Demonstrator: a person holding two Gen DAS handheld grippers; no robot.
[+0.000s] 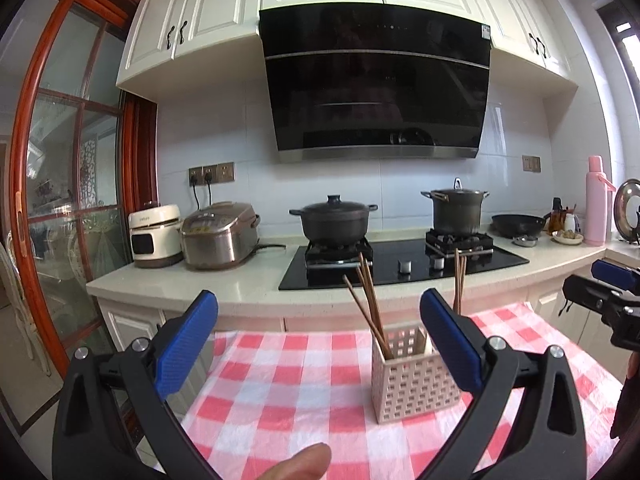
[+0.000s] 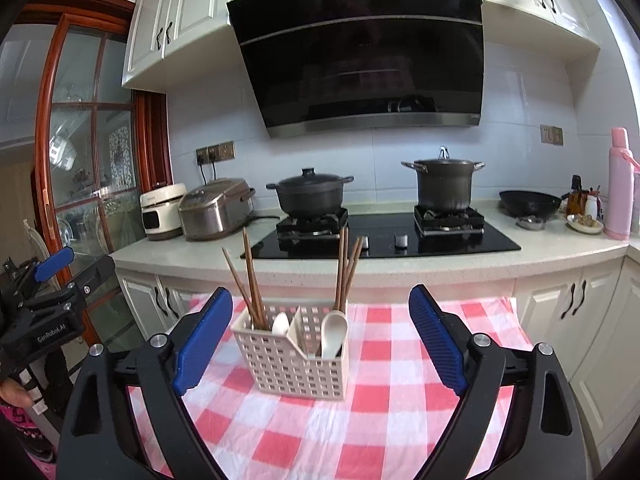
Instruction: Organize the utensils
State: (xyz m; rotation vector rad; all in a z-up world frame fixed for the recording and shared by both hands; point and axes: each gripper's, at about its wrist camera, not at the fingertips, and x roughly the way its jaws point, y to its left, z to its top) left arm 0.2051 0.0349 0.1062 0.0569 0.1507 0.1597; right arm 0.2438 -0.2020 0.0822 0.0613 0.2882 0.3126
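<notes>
Left gripper [image 1: 318, 336]: hanging wide, holding nothing.
Caddy [image 2: 294, 354]: sitting mid-tabletop [image 2: 384, 412], checked cloth covering it.
Chopsticks [image 2: 250, 280]: standing in both compartments.
Spoons [image 2: 334, 334]: resting inside.
Right gripper [image 2: 320, 338]: gaping, gripping nothing.
Progress: appearing finished; no loose utensils showing.
Room: stove [image 2: 380, 236] sitting behind.

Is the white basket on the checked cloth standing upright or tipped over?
Upright. The basket stands flat on the checked cloth with its opening upward; chopsticks and white spoons stand inside it.
</notes>
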